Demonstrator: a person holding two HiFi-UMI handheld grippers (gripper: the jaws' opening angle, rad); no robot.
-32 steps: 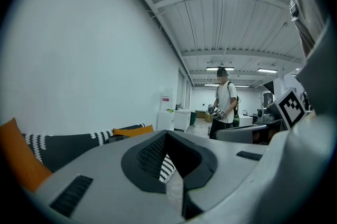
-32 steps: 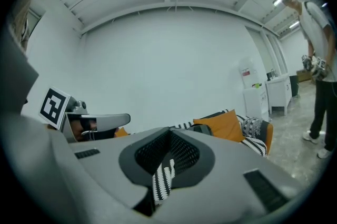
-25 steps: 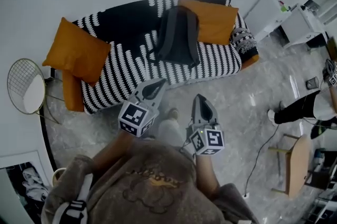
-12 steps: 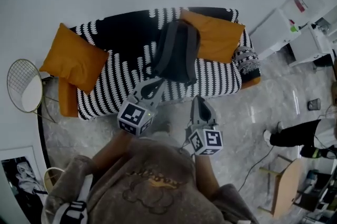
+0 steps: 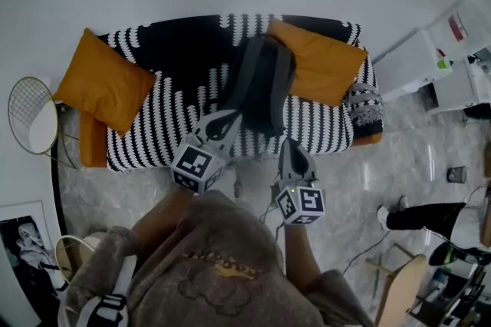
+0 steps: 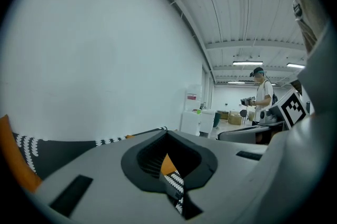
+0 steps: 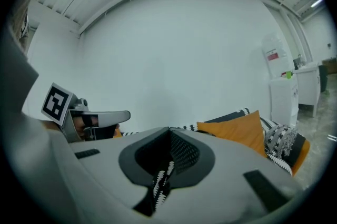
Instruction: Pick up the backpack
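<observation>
A dark grey backpack (image 5: pixel 261 84) leans upright on the black-and-white striped sofa (image 5: pixel 169 114), against its backrest near the middle. My left gripper (image 5: pixel 226 118) is shut and empty, its tip at the sofa's front edge just below and left of the backpack. My right gripper (image 5: pixel 293 150) is also shut and empty, a little short of the sofa, below and right of the backpack. In the right gripper view the backpack's mesh (image 7: pixel 184 152) shows through the closed jaws, with the left gripper (image 7: pixel 100 116) off to the left.
An orange cushion (image 5: pixel 103 81) lies on the sofa's left end and another orange cushion (image 5: pixel 322 70) beside the backpack on the right. A round wire side table (image 5: pixel 31 126) stands left of the sofa. White cabinets (image 5: pixel 430 61) and another person (image 5: pixel 418 218) are at the right.
Both grippers and I have moved toward the sofa; the backpack now sits closer, just beyond the left gripper's tip. Both stay shut.
</observation>
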